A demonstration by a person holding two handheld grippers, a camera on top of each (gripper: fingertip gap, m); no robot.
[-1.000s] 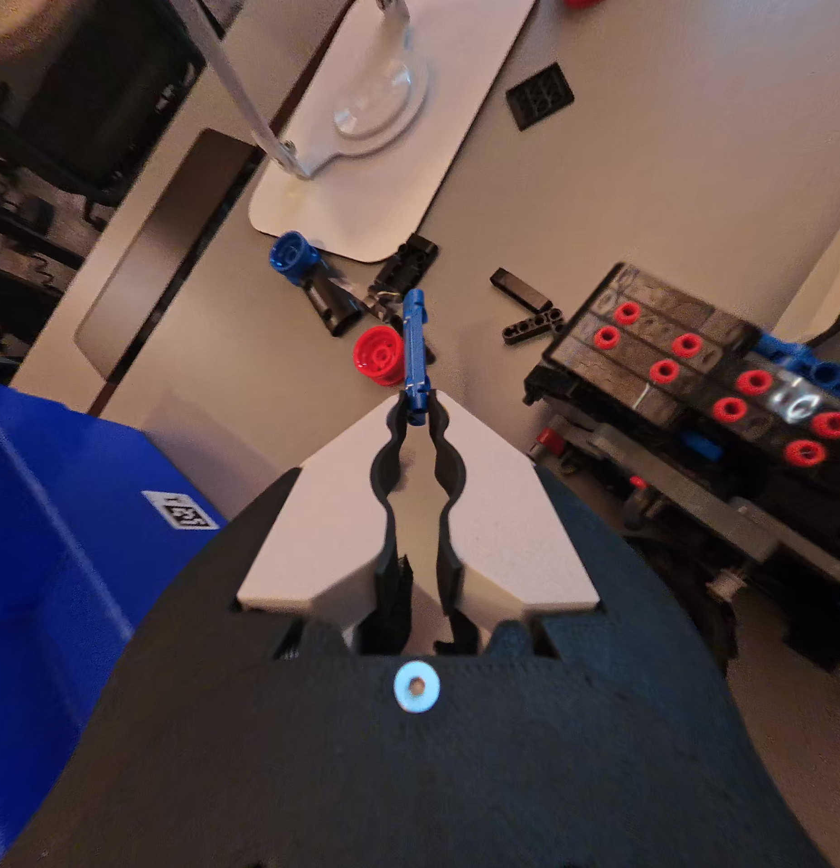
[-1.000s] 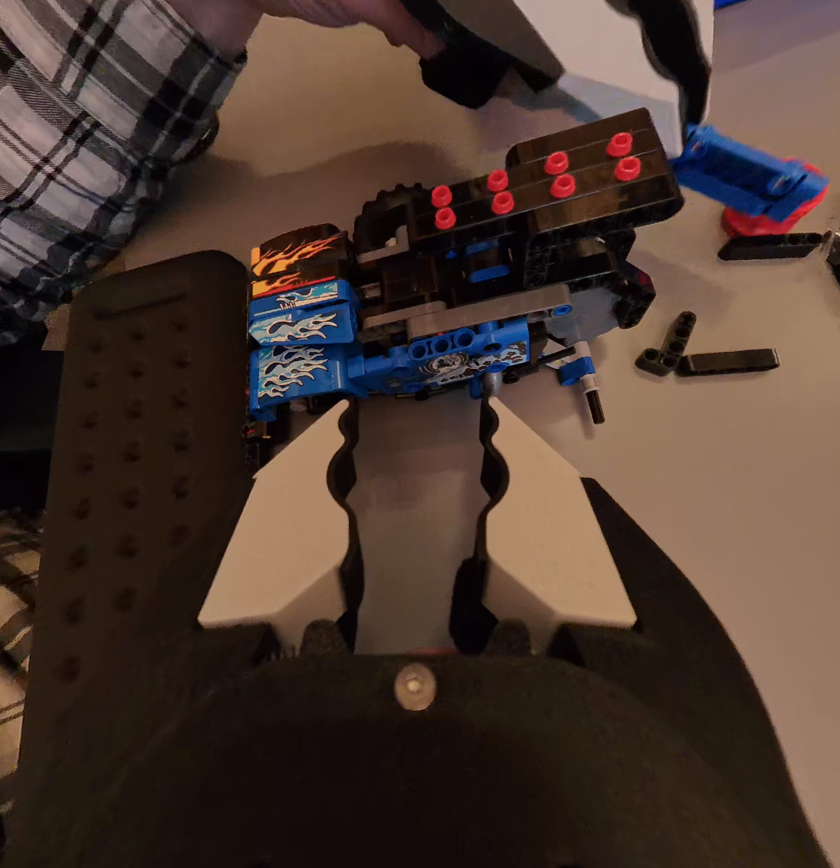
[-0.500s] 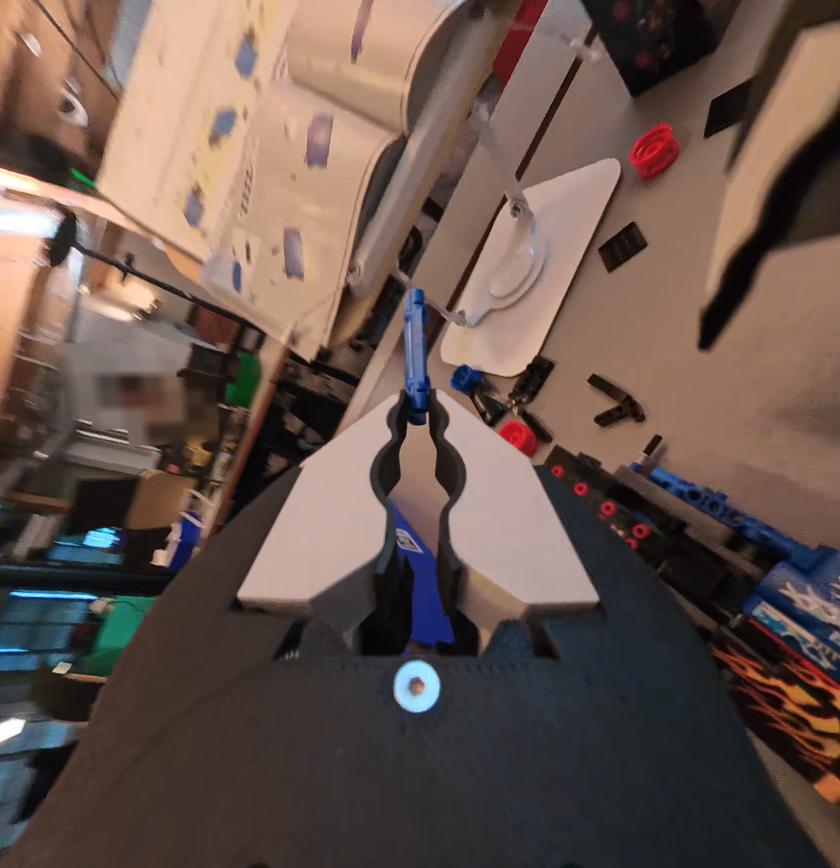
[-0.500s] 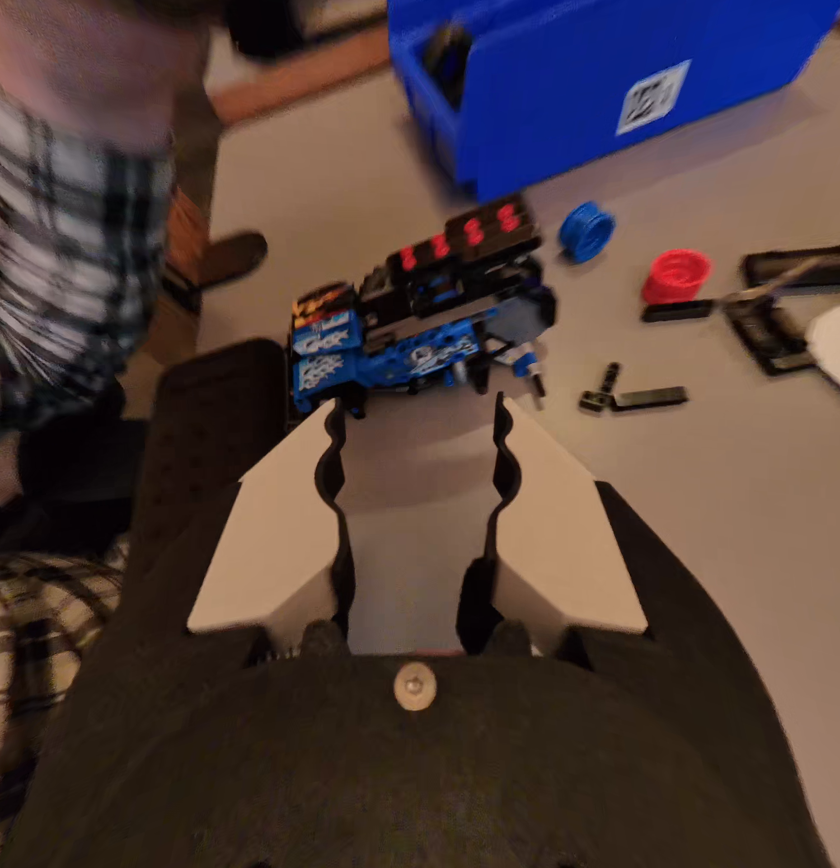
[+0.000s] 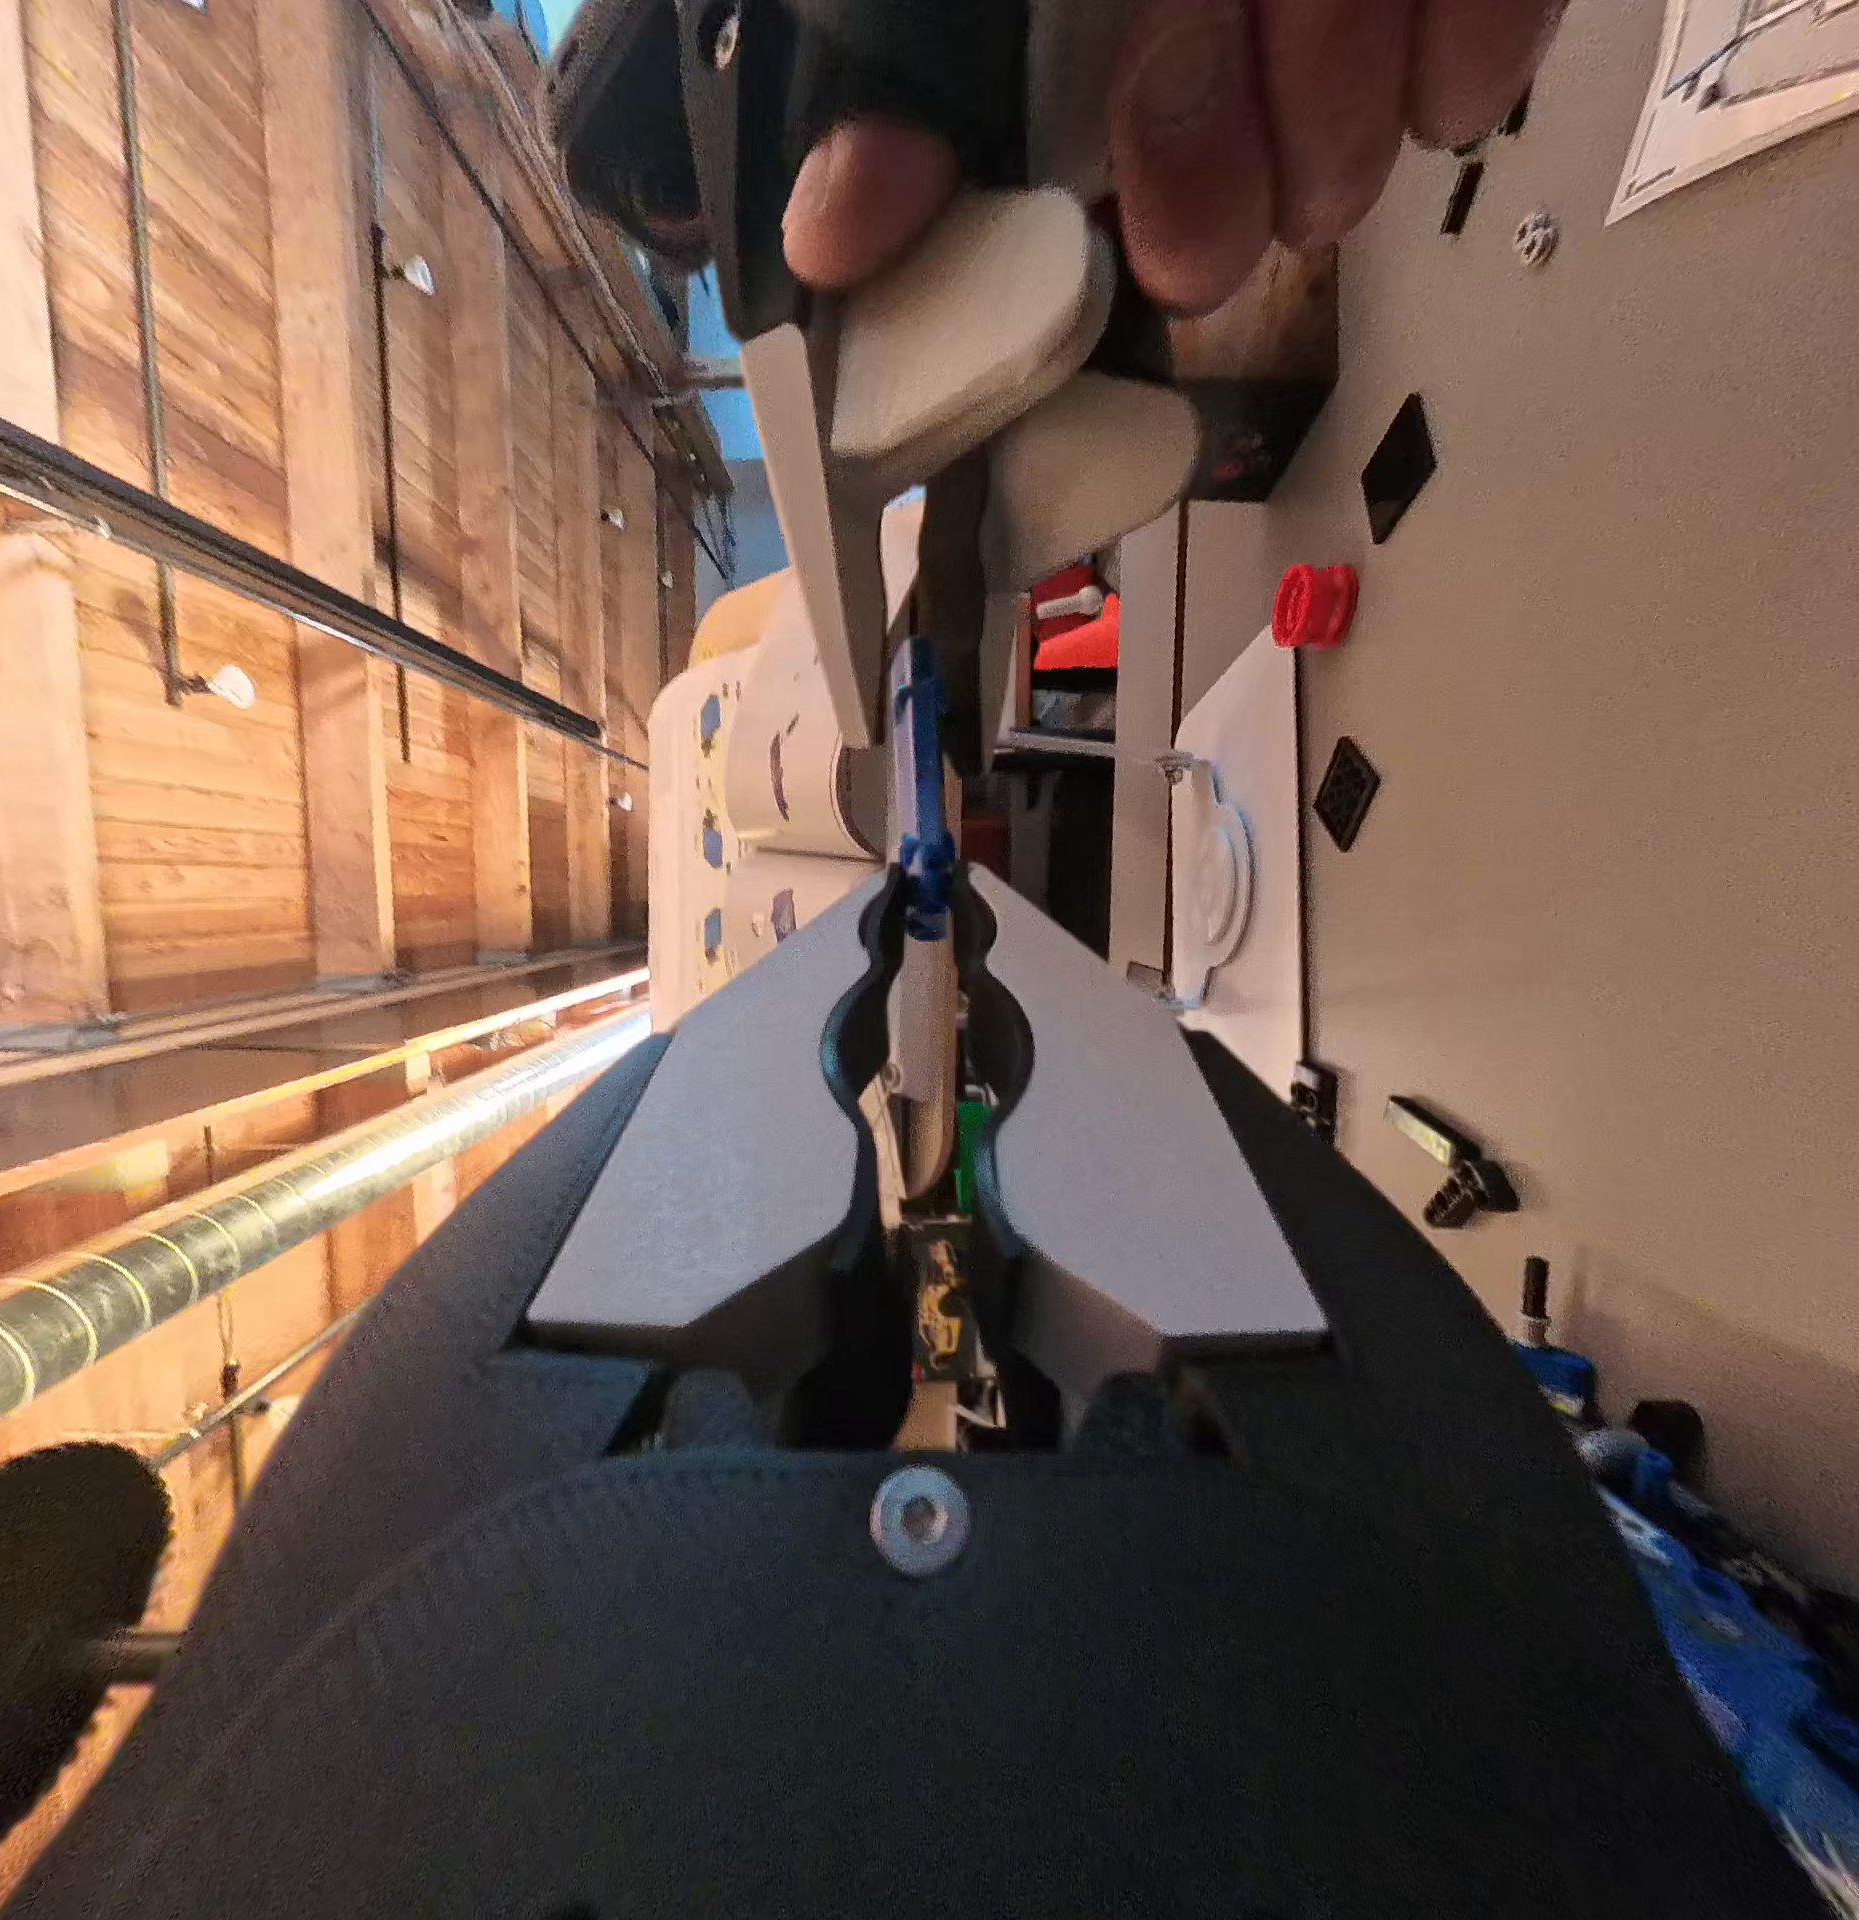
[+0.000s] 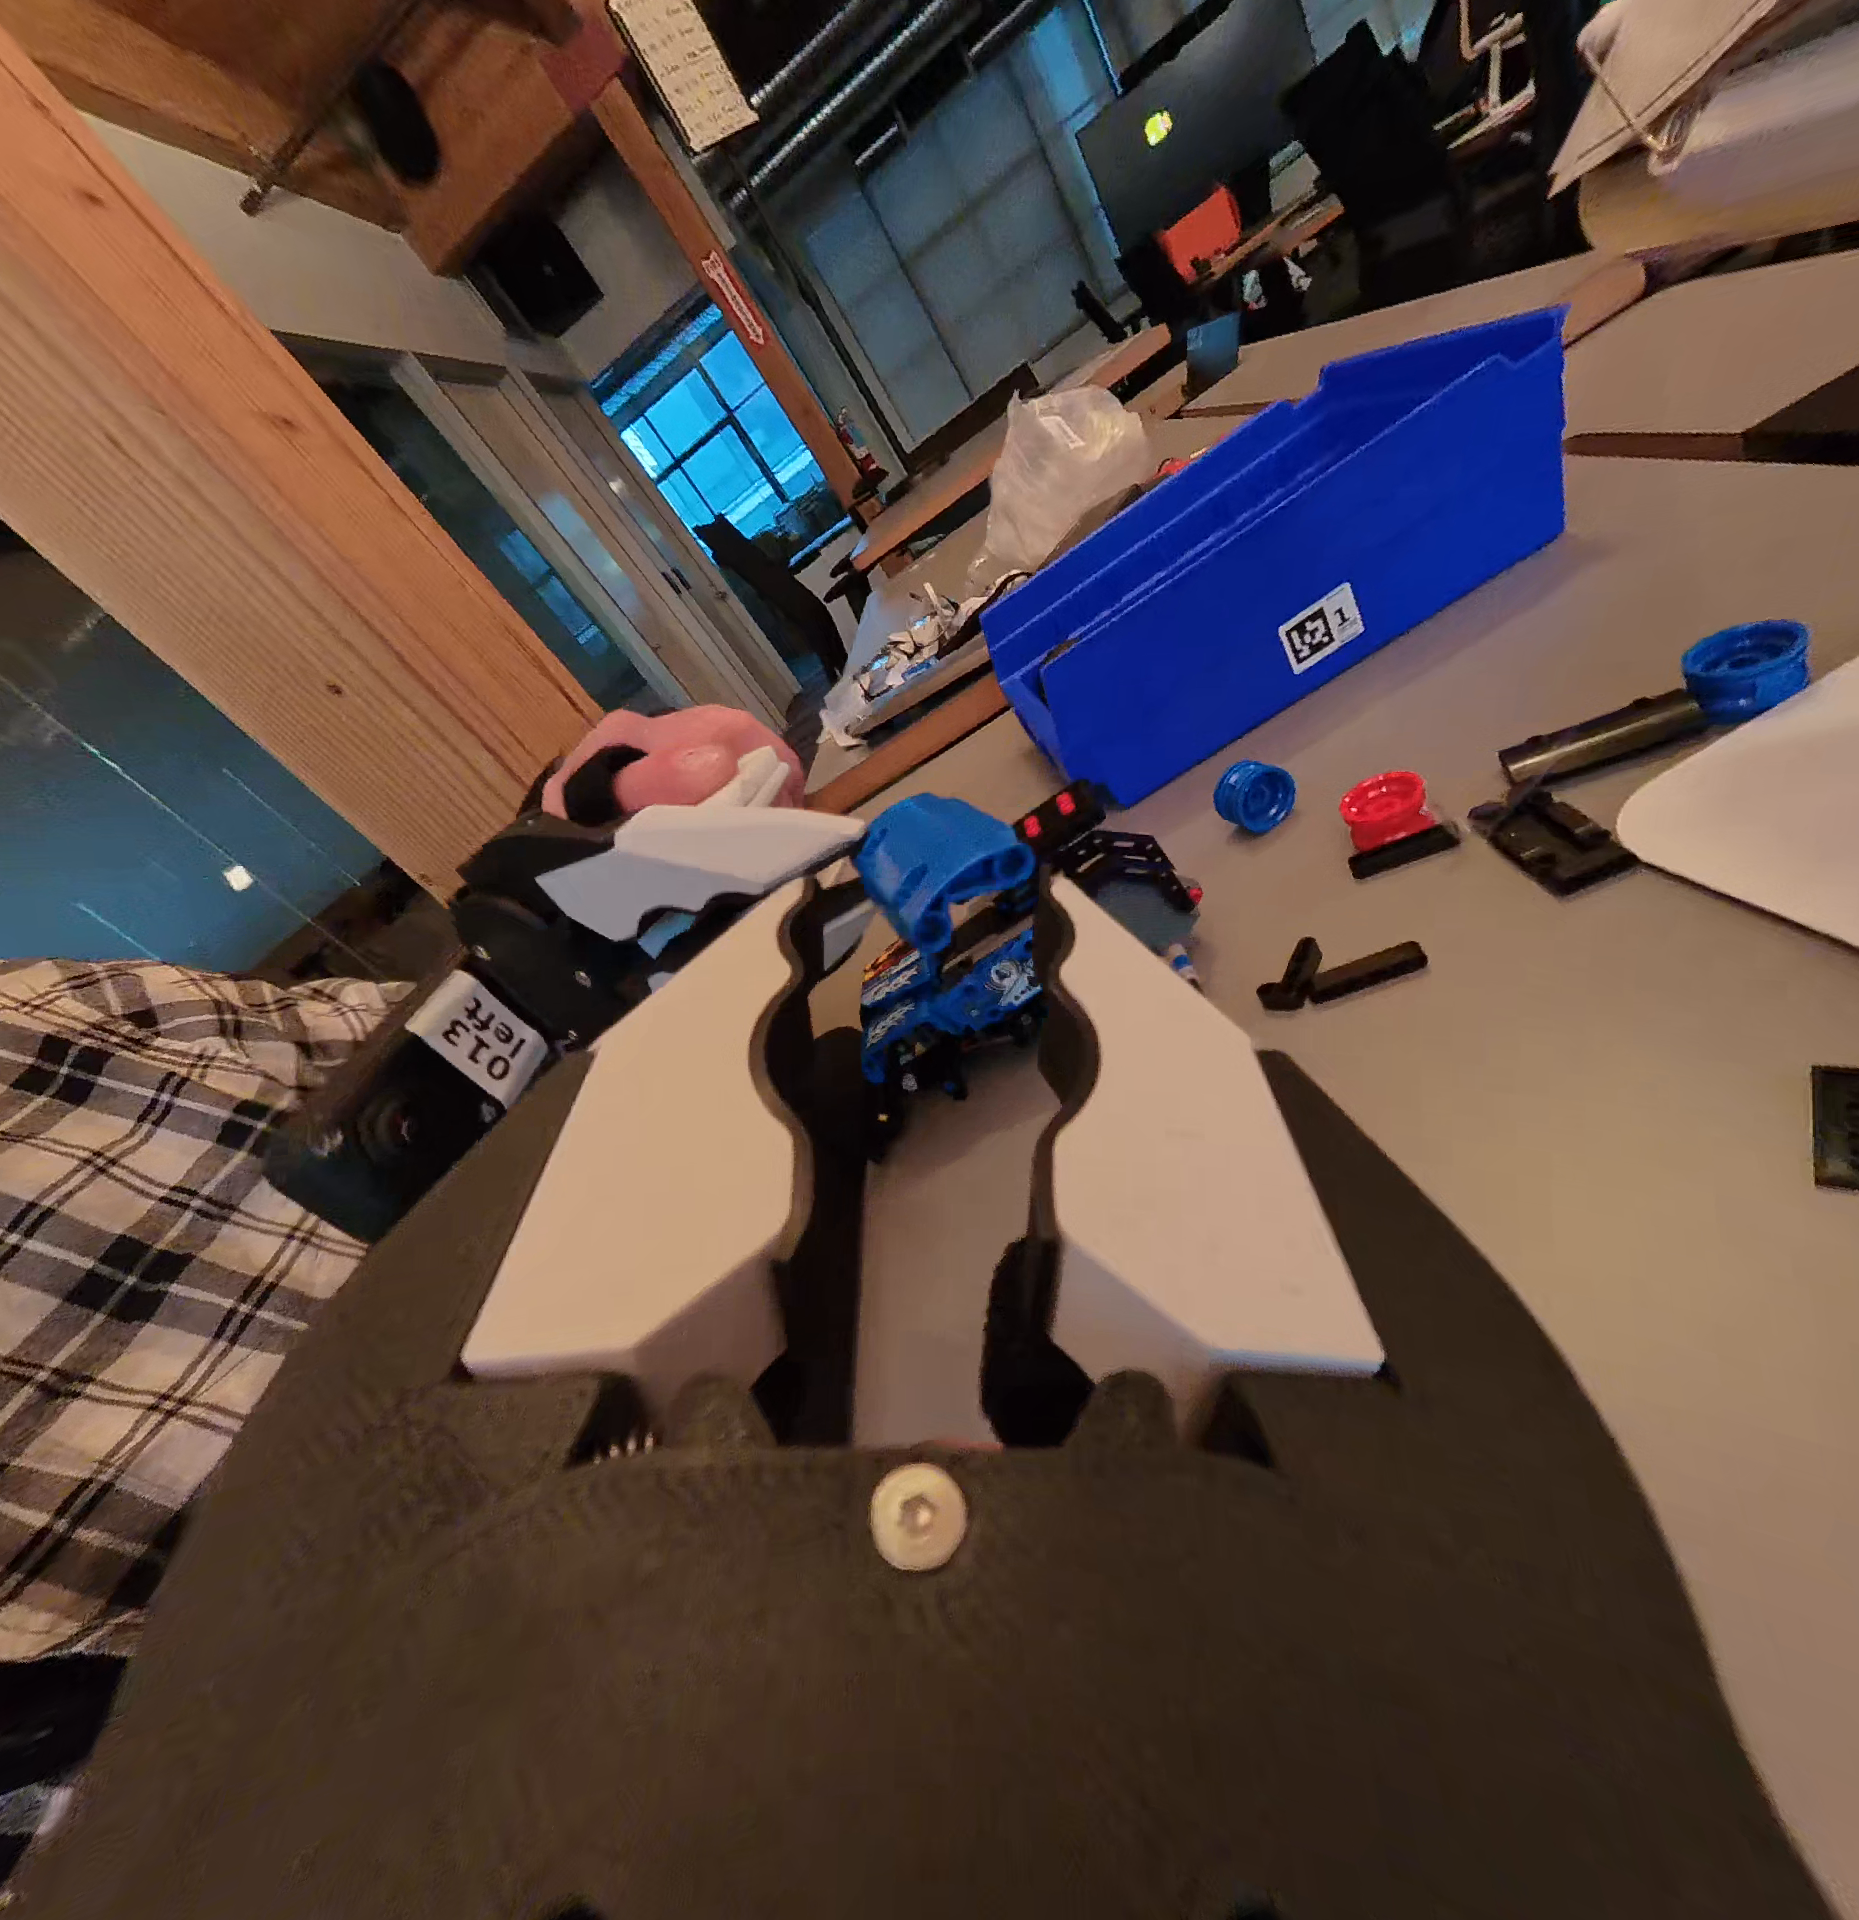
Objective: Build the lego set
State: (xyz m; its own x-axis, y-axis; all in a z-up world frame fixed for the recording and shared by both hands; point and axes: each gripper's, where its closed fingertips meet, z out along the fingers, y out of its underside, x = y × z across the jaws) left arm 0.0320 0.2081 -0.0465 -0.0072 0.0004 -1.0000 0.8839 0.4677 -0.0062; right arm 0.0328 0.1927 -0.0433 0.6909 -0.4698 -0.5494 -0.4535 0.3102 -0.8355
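1. Two hand-held grippers were raised above the grey table [image 6: 1527, 1143], their tips meeting over the part-built model.
2. Left gripper [image 5: 925, 914]: jaws nearly closed, pinching the near end of a blue curved lego panel [image 5: 920, 758], which stood out past its tips. In the right wrist view the same gripper [image 6: 842, 831] came in from the left, with the panel [image 6: 946, 862] at its point.
3. Right gripper [image 6: 920, 914]: jaws parted, standing on either side of the panel. Whether they touched it could not be told. In the left wrist view its two fingers [image 5: 831, 582] flanked the far end of the panel, with a person's hand [image 5: 1164, 135] on the grip above.
4. Lego vehicle [image 6: 946, 997]: blue and black with flame decals, resting on the table just below the held panel, seen between the right gripper's fingers.
5. Loose parts on the table: blue wheel hub [image 6: 1254, 795], red wheel hub [image 6: 1380, 810], black beams [image 6: 1340, 971], black plate [image 6: 1850, 1127].
6. Blue bin [image 6: 1320, 582]: standing on the table beyond the vehicle, bearing a square printed tag.
7. Plaid sleeve [image 6: 125, 1195]: at the left edge, behind the left gripper.
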